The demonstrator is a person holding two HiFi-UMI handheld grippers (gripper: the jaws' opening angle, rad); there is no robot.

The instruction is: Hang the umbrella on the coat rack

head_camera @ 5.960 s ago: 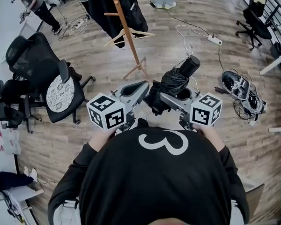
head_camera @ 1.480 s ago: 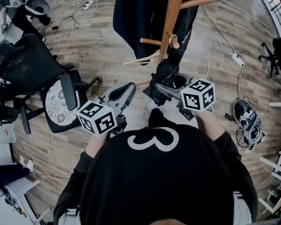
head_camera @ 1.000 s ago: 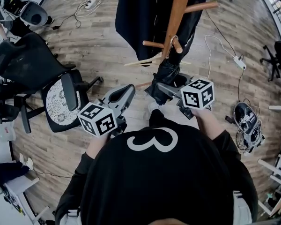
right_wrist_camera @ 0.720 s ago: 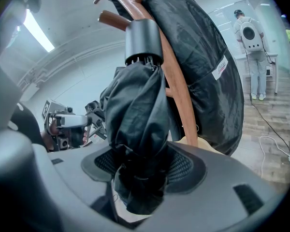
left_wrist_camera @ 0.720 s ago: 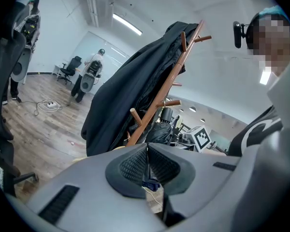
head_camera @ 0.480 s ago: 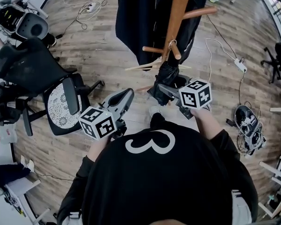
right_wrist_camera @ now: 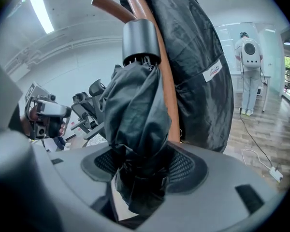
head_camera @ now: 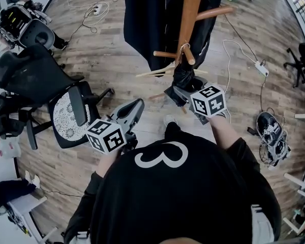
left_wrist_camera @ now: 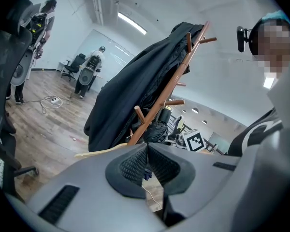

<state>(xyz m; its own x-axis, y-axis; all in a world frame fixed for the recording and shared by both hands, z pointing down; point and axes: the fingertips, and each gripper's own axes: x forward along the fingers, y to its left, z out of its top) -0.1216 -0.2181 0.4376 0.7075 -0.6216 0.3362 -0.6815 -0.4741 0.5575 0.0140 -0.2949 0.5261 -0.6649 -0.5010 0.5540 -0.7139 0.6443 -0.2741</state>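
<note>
**Umbrella being offered up to a low peg**

The right gripper (right_wrist_camera: pixel 142 167) is clamping the folded black umbrella (right_wrist_camera: pixel 135 115) by its bunched canopy, with the fabric pinched between both pads. It is holding the umbrella upright against the wooden coat rack (head_camera: pixel 189 11), with the grey handle (right_wrist_camera: pixel 140 38) pointing up beside the pole. In the head view, the pale strap loop (head_camera: pixel 183 47) is sitting right at a short peg (head_camera: pixel 188 57) on the near side of the rack. Whether it is already over the peg or only touching it is not clear from here. A dark coat (head_camera: pixel 151 19) is hanging on the rack's far side.

The left gripper (left_wrist_camera: pixel 146 164) is waiting near and to the left with its jaws pressed together on nothing (it seems to have no part in this step).

The hanging step itself looks to be in hand. The next move probably calls for lowering the umbrella slightly so the loop seats behind the peg tip, then loosening the grip gently and checking that the strap is taking the weight.
</note>
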